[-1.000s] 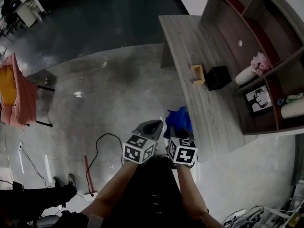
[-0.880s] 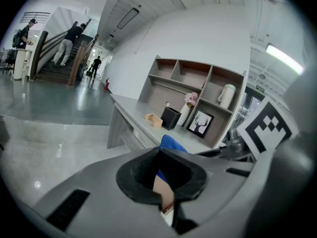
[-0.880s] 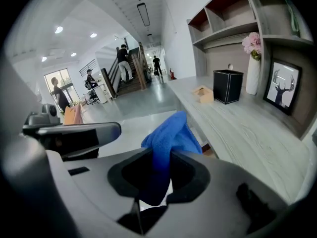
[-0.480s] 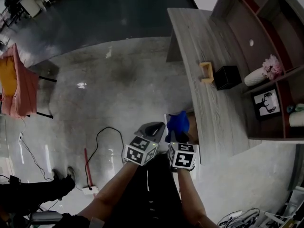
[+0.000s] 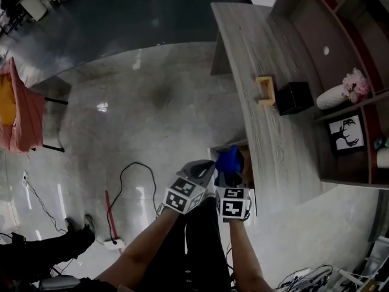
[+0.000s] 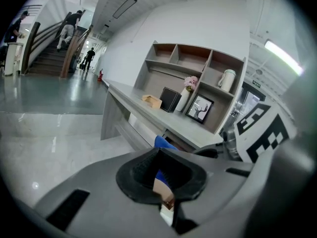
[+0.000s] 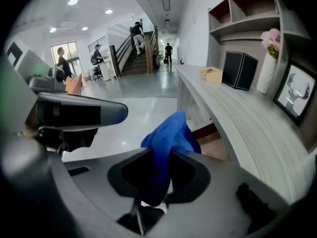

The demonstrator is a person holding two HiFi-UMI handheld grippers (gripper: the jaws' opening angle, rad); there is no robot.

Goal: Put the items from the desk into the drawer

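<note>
My right gripper (image 5: pixel 228 175) (image 7: pixel 158 168) is shut on a blue cloth (image 5: pixel 229 159) (image 7: pixel 169 135), which bunches up out of its jaws. It hangs over the open drawer (image 5: pixel 248 176) (image 7: pixel 218 151) under the front edge of the grey wooden desk (image 5: pixel 267 145). My left gripper (image 5: pixel 203 166) (image 6: pixel 159 163) sits just left of it, jaws together with nothing between them; the blue cloth (image 6: pixel 163 143) shows beyond it. On the desk stand a small tan wooden box (image 5: pixel 265 90) and a black box (image 5: pixel 294 98).
A shelf unit behind the desk holds a white vase with pink flowers (image 5: pixel 343 92) and a framed deer picture (image 5: pixel 347 133). On the floor to the left lie a black cable (image 5: pixel 130 175) and a red-handled tool (image 5: pixel 110 215). An orange cloth (image 5: pixel 18 111) hangs at far left.
Both grippers have edged towards the desk with the blue cloth. The open drawer now shows under the cloth.
</note>
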